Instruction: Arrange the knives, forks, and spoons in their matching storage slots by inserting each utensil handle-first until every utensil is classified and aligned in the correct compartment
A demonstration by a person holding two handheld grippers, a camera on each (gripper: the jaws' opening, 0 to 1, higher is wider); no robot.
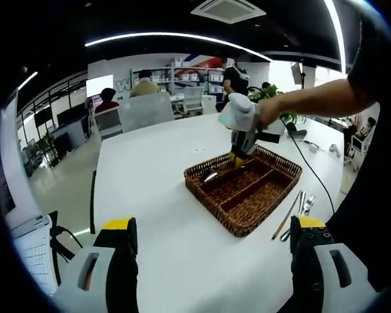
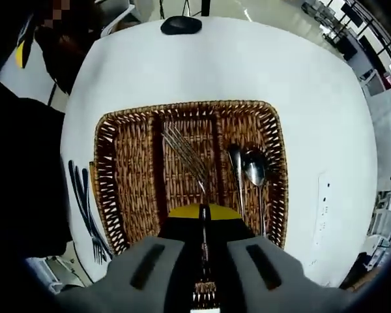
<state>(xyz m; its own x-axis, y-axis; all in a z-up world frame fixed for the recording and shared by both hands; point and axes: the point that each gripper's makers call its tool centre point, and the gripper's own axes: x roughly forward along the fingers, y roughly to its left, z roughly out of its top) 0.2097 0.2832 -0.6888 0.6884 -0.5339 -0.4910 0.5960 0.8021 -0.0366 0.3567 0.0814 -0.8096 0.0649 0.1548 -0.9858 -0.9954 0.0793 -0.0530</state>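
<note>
A brown wicker tray (image 1: 274,169) with three long slots sits on the white table. In the right gripper view a silver fork (image 2: 184,154) angles over the middle slot with its tines pointing away. My right gripper (image 2: 203,218) is shut on its handle. Two spoons (image 2: 247,171) lie in the right-hand slot; the left slot (image 2: 131,176) holds nothing. In the left gripper view the right gripper (image 1: 238,158), in a gloved hand, dips into the tray's far end. My left gripper (image 1: 215,225) hovers open over the table, short of the tray.
Loose cutlery (image 1: 296,212) lies on the table beside the tray, seen as dark pieces (image 2: 85,202) in the right gripper view. A black oval object (image 2: 180,25) rests beyond the tray. Chairs and seated people (image 1: 143,85) are at the table's far side.
</note>
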